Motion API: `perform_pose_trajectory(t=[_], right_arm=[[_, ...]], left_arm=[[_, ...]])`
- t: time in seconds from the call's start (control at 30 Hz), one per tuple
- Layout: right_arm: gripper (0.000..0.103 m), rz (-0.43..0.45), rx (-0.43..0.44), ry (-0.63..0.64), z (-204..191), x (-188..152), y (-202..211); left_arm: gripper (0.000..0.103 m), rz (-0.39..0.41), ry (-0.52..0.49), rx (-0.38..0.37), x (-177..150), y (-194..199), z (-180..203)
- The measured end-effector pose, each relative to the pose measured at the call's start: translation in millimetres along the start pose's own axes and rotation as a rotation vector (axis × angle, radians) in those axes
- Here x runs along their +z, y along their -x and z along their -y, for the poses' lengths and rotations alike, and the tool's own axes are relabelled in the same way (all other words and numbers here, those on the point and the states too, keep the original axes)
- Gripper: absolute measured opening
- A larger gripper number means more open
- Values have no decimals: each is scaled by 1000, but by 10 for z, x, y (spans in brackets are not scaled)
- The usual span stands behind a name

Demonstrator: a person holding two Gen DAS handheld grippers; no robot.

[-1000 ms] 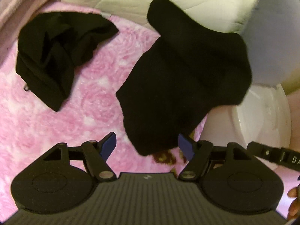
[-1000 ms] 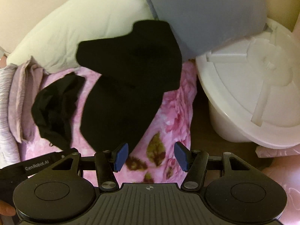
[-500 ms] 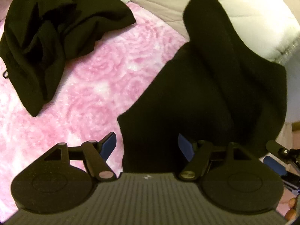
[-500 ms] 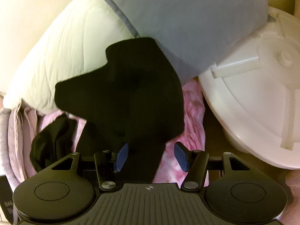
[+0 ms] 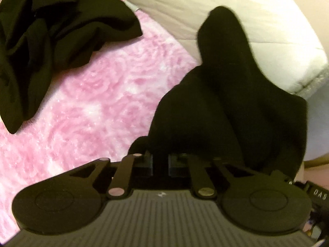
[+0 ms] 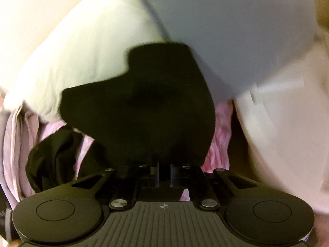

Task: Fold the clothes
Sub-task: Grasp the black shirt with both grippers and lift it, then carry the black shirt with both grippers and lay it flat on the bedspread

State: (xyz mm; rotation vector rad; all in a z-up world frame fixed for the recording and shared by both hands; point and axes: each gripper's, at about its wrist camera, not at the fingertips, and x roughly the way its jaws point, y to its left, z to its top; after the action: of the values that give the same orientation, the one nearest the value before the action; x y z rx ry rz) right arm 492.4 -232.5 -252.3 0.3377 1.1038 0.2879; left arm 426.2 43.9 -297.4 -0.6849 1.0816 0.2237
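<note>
A black garment (image 5: 226,113) lies spread on the pink blanket (image 5: 102,103), its far end up on a pale pillow. My left gripper (image 5: 160,161) is at the garment's near edge, its jaws closing with the pads pressed on the cloth. In the blurred right wrist view the same black garment (image 6: 144,103) fills the middle. My right gripper (image 6: 164,175) is closing on another part of the near edge, with cloth pinched between its pads. A second black garment (image 5: 51,30) lies crumpled at the upper left, apart from both grippers.
A cream quilted pillow (image 6: 82,51) and a grey pillow (image 6: 236,30) lie behind the garment. A white plastic tub lid (image 6: 287,123) stands to the right, past the bed's edge. The crumpled black garment (image 6: 53,160) shows at the lower left, beside pale folded bedding (image 6: 14,144).
Both grippers have come down and forward onto the spread garment's near edge. Each stood open before and is now shut on the cloth.
</note>
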Motion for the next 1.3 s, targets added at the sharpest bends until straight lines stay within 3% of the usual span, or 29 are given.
perform_pose_trajectory(t=[0.2, 0.4, 0.73, 0.97, 1.1, 1.17, 1.2, 1.27, 1.3], right_arm=[[6, 75, 54, 154, -377, 57, 461], [6, 130, 218, 291, -885, -41, 1021], [5, 130, 570, 482, -1988, -905, 1976], [5, 101, 853, 581, -2920, -1854, 2733], [6, 41, 999, 634, -3439, -2509, 3117], [8, -41, 1041, 699, -3722, -2876, 3279], [11, -111, 1008, 779, -3879, -3099, 3291], [35, -252, 910, 960, -4159, -3559, 3298], [37, -303, 853, 1052, -4235, -3811, 3293]], left_arm=[[2, 109, -21, -44, -88, 648, 25], [2, 269, 45, -65, -379, 1623, -246], [2, 586, 247, 23, -1629, 3633, -1298], [2, 867, 370, 170, -2878, 5298, -1920], [2, 976, 459, 287, -3610, 6134, -2207], [5, 959, 542, 380, -3928, 6356, -2367], [5, 923, 585, 439, -4069, 6415, -2454], [9, 822, 664, 548, -4329, 6437, -2618], [9, 782, 695, 580, -4473, 6400, -2676]])
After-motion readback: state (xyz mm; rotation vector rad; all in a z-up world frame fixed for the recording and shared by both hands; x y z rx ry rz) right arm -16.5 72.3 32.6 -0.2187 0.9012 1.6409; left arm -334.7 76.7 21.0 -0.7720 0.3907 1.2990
